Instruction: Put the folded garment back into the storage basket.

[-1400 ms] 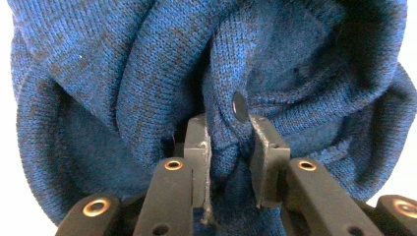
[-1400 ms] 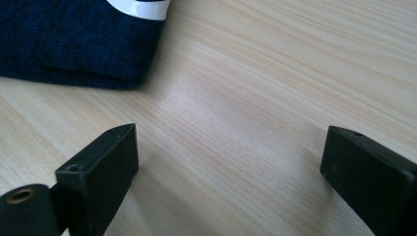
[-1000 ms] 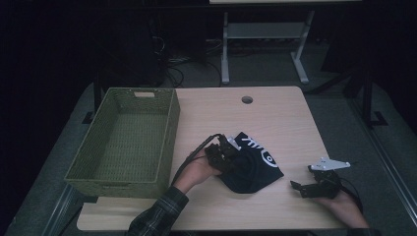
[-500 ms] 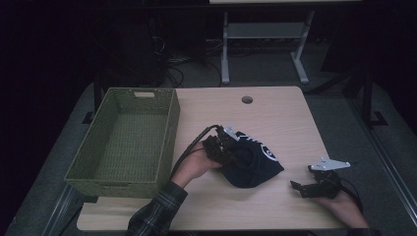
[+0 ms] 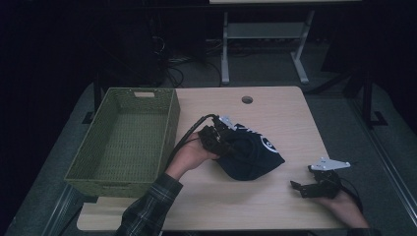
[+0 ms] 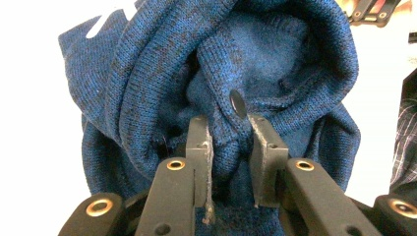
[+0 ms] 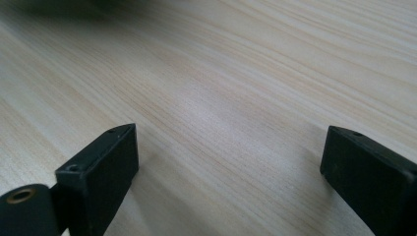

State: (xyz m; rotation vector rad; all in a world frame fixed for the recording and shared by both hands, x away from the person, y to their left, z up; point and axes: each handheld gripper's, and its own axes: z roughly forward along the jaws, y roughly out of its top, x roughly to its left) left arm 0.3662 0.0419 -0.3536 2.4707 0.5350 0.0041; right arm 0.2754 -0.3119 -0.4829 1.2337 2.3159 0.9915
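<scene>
My left gripper (image 6: pixel 228 147) pinches a fold of the dark blue knitted garment (image 5: pixel 251 155) at mid-table, right gripper (image 5: pixel 314 184) spread idle, so I should lift smoothly toward the green woven basket (image 5: pixel 167 132).

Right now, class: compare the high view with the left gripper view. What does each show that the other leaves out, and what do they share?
High view alone: the green woven basket, the round hole in the table, and the left hand.

Left gripper view alone: the knit weave, a small dark button, and the left tongs pinching a fold.

Both: the blue knitted garment, and the right tongs farther off.
</scene>
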